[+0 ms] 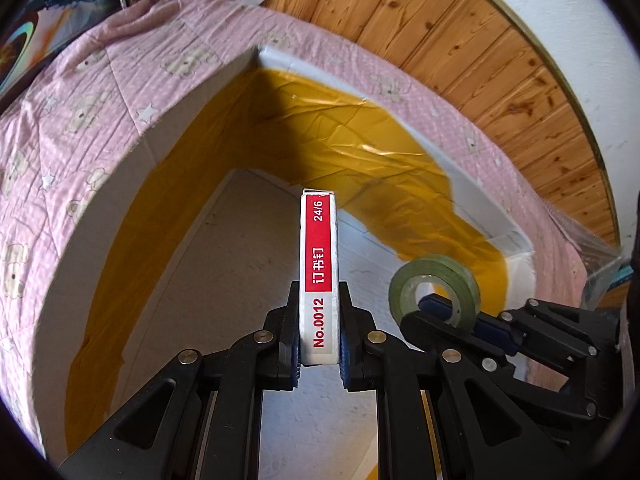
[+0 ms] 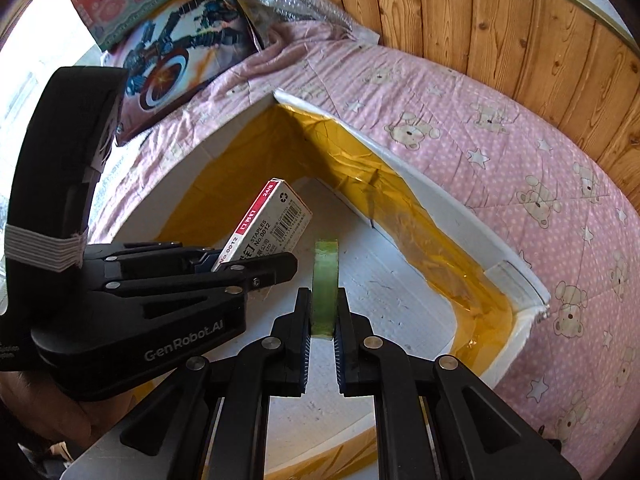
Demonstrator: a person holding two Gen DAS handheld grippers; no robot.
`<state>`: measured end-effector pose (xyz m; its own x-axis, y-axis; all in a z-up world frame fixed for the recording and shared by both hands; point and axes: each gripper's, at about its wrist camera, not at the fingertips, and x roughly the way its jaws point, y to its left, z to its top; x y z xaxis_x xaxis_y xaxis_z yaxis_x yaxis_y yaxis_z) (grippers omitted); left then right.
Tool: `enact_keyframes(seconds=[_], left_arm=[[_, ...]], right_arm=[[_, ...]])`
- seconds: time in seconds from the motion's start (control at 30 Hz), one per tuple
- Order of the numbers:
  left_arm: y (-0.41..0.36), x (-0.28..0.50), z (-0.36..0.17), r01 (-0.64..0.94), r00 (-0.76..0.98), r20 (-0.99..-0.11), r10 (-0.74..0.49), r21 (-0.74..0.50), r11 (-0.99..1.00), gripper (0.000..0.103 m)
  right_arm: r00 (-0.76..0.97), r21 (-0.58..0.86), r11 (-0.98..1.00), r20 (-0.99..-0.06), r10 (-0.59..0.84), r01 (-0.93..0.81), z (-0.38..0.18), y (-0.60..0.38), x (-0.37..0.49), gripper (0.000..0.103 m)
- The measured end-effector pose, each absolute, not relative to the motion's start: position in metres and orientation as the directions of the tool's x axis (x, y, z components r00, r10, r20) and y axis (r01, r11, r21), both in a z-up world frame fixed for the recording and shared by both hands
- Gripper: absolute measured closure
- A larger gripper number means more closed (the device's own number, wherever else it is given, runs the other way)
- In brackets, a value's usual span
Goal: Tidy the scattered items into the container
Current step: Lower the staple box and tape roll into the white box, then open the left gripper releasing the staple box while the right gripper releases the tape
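My left gripper (image 1: 319,312) is shut on a red and white staple box (image 1: 319,264), held upright over the inside of the white foam container (image 1: 120,184). My right gripper (image 2: 323,304) is shut on a green tape roll (image 2: 325,280), gripped edge-on, also above the container's white floor (image 2: 392,296). In the left wrist view the right gripper (image 1: 436,306) shows at the right with the tape roll (image 1: 434,280). In the right wrist view the left gripper (image 2: 256,264) shows at the left with the staple box (image 2: 272,220). Yellow tape (image 1: 340,128) lines the container's inner walls.
The container sits on a pink bear-print blanket (image 2: 500,152). Boxed toys (image 2: 180,52) and bubble wrap (image 2: 296,4) lie at the back left. A wooden panel wall (image 1: 460,40) runs behind. A clear plastic bag (image 1: 592,256) lies at the right.
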<state>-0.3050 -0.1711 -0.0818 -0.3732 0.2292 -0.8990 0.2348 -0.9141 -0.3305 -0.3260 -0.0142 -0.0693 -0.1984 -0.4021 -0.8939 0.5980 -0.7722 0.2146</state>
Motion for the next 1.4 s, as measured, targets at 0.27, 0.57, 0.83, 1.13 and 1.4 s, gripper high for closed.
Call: enact_keyframes(seconds=[0.27, 0.57, 0.83, 1.13, 1.4], left_arm=[[-0.169, -0.324, -0.102, 0.218, -0.349, -0.919, 0.185, -0.272, -0.937, 0.089], [-0.172, -0.337, -0.117, 0.202, -0.348, -0.922, 0.170, -0.250, -0.947, 0.088], [-0.182, -0.336, -0.119, 0.244, -0.346, -0.922, 0.176, -0.270, -0.931, 0.065], [-0.190, -0.314, -0.096, 0.235, -0.377, -0.899, 0.221, -0.324, -0.916, 0.062], [-0.186, -0.279, -0.070, 0.220, -0.408, -0.884, 0.229, -0.339, -0.915, 0.062]], right_arm=[[-0.150, 0.151, -0.772, -0.941, -0.304, 0.617, -0.085, -0.023, -0.343, 0.092], [-0.108, 0.127, -0.775, -0.964, -0.245, 0.620, -0.100, -0.029, -0.356, 0.092], [-0.104, 0.150, -0.793, -0.960, -0.260, 0.591, -0.100, -0.025, -0.358, 0.090], [-0.129, 0.195, -0.800, -0.939, -0.320, 0.568, -0.081, -0.015, -0.335, 0.087], [-0.189, 0.257, -0.796, -0.889, -0.417, 0.547, -0.052, 0.007, -0.298, 0.087]])
